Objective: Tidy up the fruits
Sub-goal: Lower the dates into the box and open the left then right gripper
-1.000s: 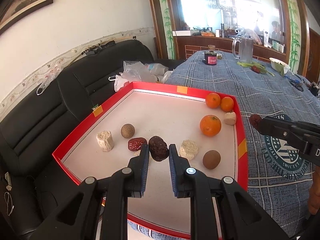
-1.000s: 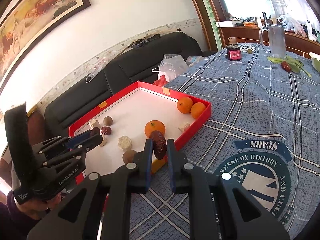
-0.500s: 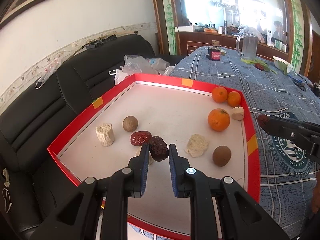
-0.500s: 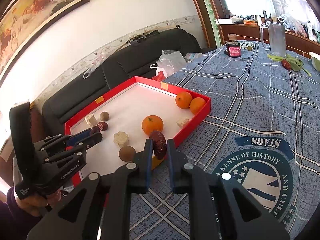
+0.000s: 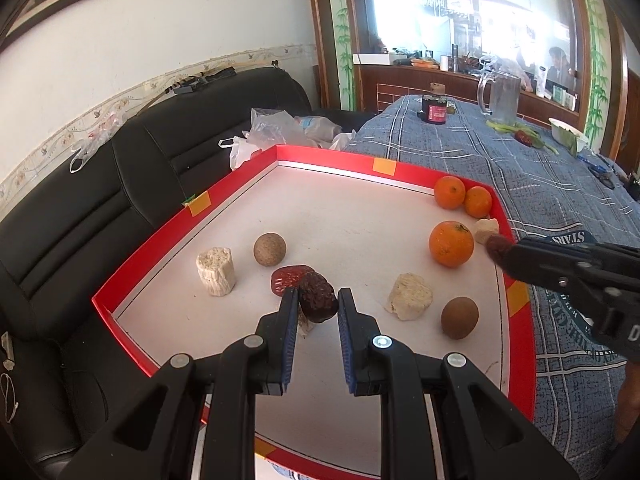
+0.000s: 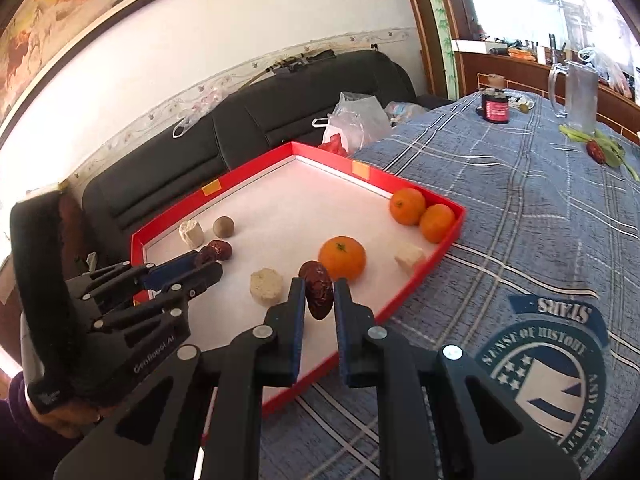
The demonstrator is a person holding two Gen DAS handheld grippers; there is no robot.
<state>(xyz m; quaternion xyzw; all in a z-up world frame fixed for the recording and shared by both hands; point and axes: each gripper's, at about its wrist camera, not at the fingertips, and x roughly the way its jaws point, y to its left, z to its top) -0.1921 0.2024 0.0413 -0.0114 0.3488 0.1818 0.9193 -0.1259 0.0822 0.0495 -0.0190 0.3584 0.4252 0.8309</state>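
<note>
Behind left gripper [image 5: 318,308] date [image 5: 318,297], pale piece mostly hidden

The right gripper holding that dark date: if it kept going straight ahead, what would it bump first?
Probably the big orange, just beyond the date held by the right gripper, inside the red tray. Depth is uncertain.

Your right claw [image 6: 319,300] grips a dark red date [image 6: 318,295] over the red tray's [image 6: 416,278] near rim; your left claw [image 6: 208,262] holds another date [image 6: 206,255] inside it.
</note>
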